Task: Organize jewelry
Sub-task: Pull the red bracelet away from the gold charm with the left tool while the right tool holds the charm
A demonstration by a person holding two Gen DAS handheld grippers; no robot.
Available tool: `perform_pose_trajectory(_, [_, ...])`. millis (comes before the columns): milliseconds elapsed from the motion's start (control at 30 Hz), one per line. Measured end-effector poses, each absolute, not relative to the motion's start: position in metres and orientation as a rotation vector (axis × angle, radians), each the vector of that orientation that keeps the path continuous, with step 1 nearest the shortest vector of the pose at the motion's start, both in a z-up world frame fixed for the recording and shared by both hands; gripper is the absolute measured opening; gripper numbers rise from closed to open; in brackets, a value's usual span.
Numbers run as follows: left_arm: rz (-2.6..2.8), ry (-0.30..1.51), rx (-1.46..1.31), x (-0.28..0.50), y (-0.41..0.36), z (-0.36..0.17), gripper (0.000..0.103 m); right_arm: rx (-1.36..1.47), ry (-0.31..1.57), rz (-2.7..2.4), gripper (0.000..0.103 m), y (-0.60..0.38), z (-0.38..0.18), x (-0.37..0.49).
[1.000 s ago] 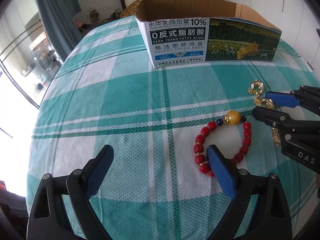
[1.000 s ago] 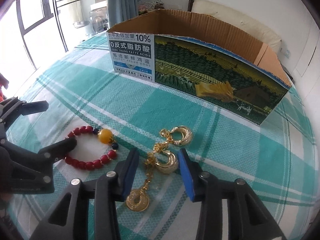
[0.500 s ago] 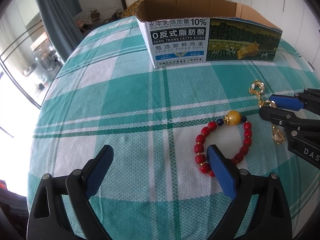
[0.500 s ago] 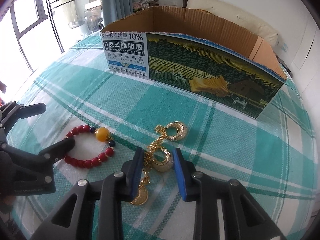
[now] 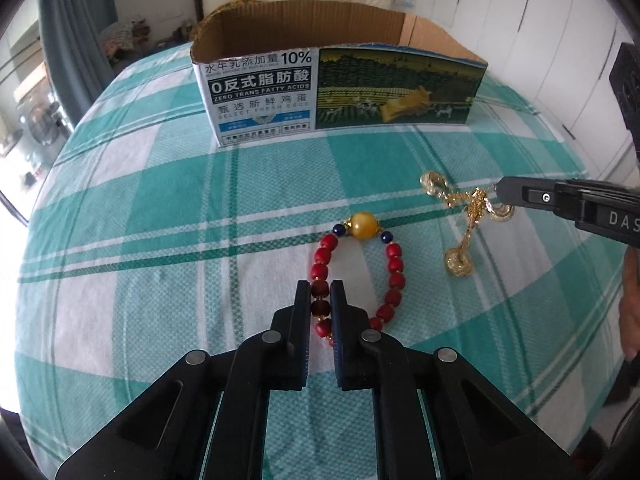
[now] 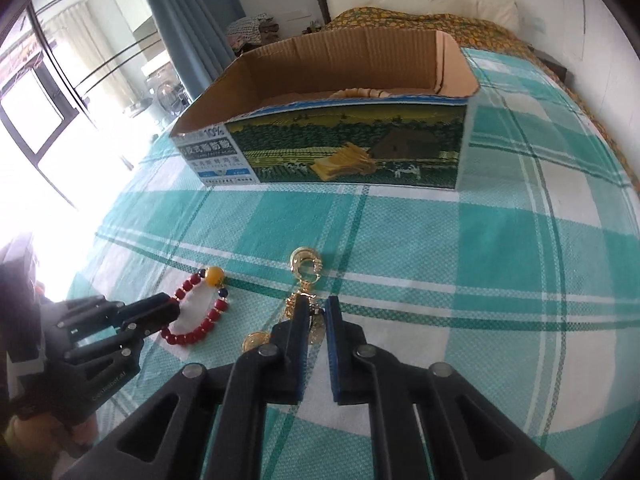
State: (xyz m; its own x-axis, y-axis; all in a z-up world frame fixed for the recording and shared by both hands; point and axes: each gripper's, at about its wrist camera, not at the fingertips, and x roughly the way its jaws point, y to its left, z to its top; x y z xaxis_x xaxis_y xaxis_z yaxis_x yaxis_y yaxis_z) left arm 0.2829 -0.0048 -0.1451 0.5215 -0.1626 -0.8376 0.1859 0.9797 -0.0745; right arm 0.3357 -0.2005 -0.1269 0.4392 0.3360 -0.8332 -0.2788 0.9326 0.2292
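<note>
left gripper (image 5: 321, 294): just closed, pinching red bead bracelet (image 5: 394, 266) | right gripper (image 6: 316, 310): just closed, pinching gold chain piece (image 6: 306, 266) | cardboard box (image 6: 344, 148): open, beyond both

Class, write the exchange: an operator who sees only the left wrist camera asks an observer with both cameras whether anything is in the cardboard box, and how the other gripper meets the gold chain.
Operator: From the left wrist I see only the outside of the cardboard box. Is anything inside?
Observer: Yes. The right wrist view looks over the rim. A pale ring-shaped thing sits just behind the front wall with only its top showing. I cannot tell what it is.
Operator: The right gripper is side-on to me. Is the gold chain between its pads?
Observer: Yes. Its jaws have just closed on the chain, which runs between the blue pads. The chain's gold ring end lies on the checked cloth beyond the tips.
</note>
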Motion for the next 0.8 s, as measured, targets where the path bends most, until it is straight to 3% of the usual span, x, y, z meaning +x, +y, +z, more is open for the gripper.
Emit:
perform_pose_trajectory(367, [-0.278,0.988,-0.201,0.282,0.024,-0.117,0.008,0.181,1.015,0.408,0.008,-0.221,-0.102,0.335])
perform_pose_trajectory(467, [-0.303,0.967,-0.240,0.282,0.028,-0.103,0.008,0.172,0.985,0.422,0.008,-0.219,-0.085,0.331])
perform_pose_trajectory(500, [-0.311,0.959,-0.249,0.284,0.028,-0.098,0.008,0.167,0.974,0.428,0.001,-0.219,-0.079,0.330])
perform_pose_trajectory(800, [-0.354,0.883,-0.244,0.291,0.028,-0.048,0.007,0.018,0.972,0.438,0.003,-0.210,-0.045,0.333])
